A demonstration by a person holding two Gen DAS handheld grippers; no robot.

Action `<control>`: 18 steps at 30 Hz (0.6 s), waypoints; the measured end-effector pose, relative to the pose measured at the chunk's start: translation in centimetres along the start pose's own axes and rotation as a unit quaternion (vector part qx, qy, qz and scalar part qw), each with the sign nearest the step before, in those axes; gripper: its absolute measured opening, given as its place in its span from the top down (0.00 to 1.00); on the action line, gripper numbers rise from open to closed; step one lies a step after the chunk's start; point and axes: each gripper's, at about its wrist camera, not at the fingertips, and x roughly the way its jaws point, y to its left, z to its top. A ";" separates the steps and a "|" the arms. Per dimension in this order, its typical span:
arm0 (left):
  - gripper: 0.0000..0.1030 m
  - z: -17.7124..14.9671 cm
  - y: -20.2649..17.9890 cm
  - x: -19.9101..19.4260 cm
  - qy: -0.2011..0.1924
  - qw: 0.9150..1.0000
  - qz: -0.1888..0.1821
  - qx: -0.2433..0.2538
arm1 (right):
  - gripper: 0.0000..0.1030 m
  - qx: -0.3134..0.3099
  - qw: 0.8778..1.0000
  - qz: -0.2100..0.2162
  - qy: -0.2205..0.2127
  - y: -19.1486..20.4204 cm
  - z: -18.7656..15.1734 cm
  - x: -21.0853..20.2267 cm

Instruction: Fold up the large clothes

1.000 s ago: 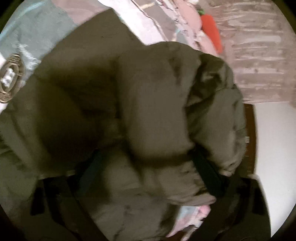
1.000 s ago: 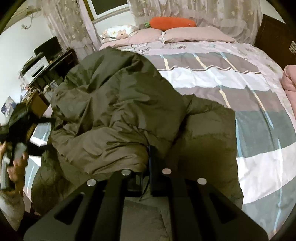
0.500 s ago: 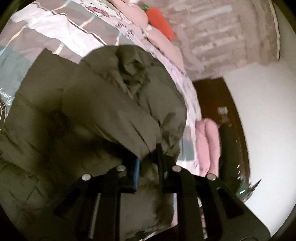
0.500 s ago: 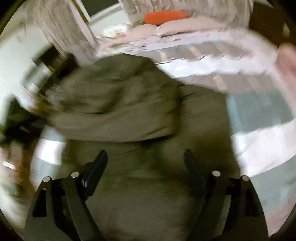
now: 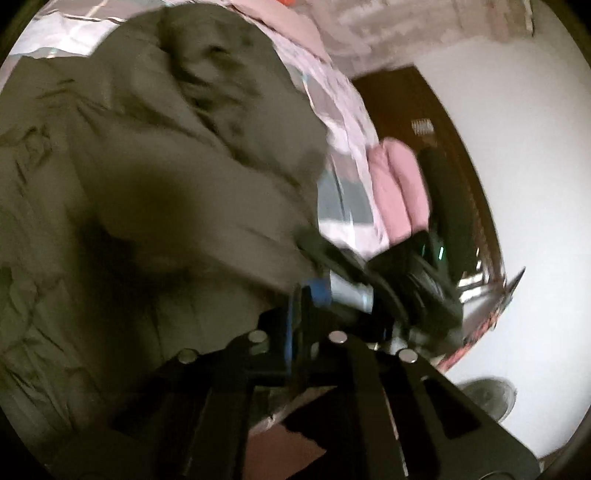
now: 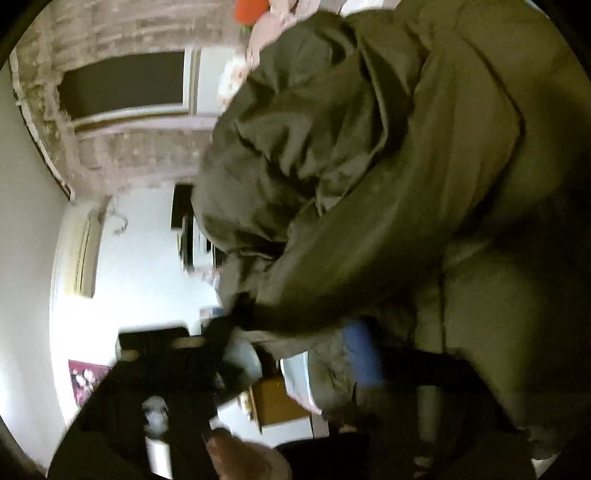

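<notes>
A large olive-green padded coat (image 5: 155, 177) lies bunched on the bed and fills most of both views (image 6: 388, 166). My left gripper (image 5: 299, 306) has its fingers together at the coat's near edge; blur hides whether cloth is pinched between them. The right gripper shows in the left wrist view (image 5: 399, 284) as a dark blurred shape just right of it. In the right wrist view my right gripper (image 6: 295, 350) is spread, with one blue-padded finger (image 6: 362, 354) against the coat's lower edge and the other finger (image 6: 218, 339) to the left.
A striped pink, grey and white bedspread (image 5: 343, 107) lies under the coat. A pink folded garment (image 5: 399, 192) sits at the bed's edge beside a dark wooden headboard (image 5: 443, 147). A window with lace curtains (image 6: 122, 85), an orange pillow (image 6: 251, 9) and a desk (image 6: 273, 402) are around.
Both views have swung sharply and blurred. The right gripper, shut on the coat a second ago, opened wide and now sits at the coat's lower edge. The left gripper closed and moved to the coat's near edge.
</notes>
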 end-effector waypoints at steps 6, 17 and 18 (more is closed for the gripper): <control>0.89 -1.0 -1.8 -1.1 -0.031 0.993 0.089 0.073 | 0.92 -0.037 0.995 -0.094 0.005 0.6 -0.6 0.1; 0.70 2.0 1.8 -2.0 -0.070 0.965 0.252 0.034 | 0.91 -0.132 0.931 -0.320 0.120 -1.1 -5.6 7.0; 0.70 2.2 2.5 -0.9 -0.048 0.962 0.268 0.034 | 0.89 -0.139 0.928 -0.324 0.124 -1.0 -5.8 7.4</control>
